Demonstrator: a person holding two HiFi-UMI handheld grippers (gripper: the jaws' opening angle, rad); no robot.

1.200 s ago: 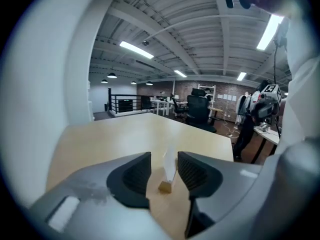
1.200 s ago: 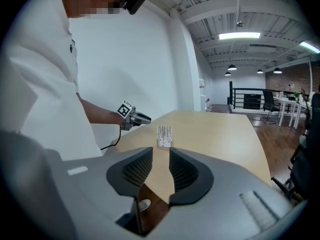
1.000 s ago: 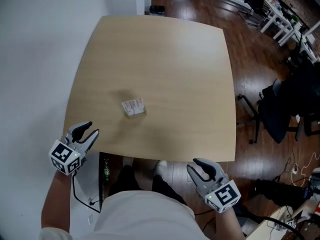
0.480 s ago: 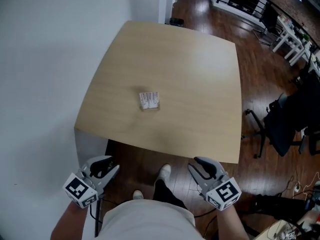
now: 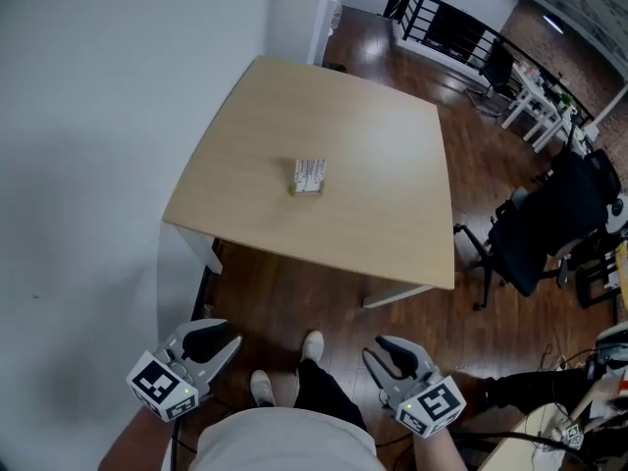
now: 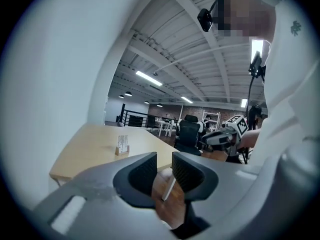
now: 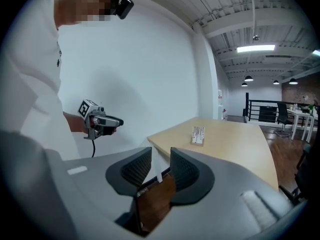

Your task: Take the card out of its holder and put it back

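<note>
A small wooden holder with a white card (image 5: 308, 177) standing in it sits near the middle of the light wood table (image 5: 373, 165); it also shows as the card holder (image 6: 122, 145) and the card holder (image 7: 198, 135) in the gripper views. Both grippers hang well short of the table, over the floor. My left gripper (image 5: 218, 340) has a narrow gap between its jaws, which are closing on nothing. My right gripper (image 5: 385, 354) is open and empty. Each gripper view shows the other gripper: the right gripper (image 6: 226, 134), the left gripper (image 7: 100, 121).
A white wall (image 5: 88, 165) runs along the left of the table. A dark office chair (image 5: 535, 234) stands to the table's right on the wooden floor (image 5: 294, 292). A black railing (image 5: 446, 27) lies beyond. The person's shoe (image 5: 312, 346) is between the grippers.
The person has stepped back: the table and card holder have receded up the picture, and both grippers have gone from the table's near edge to over the floor. The left jaws have narrowed.
</note>
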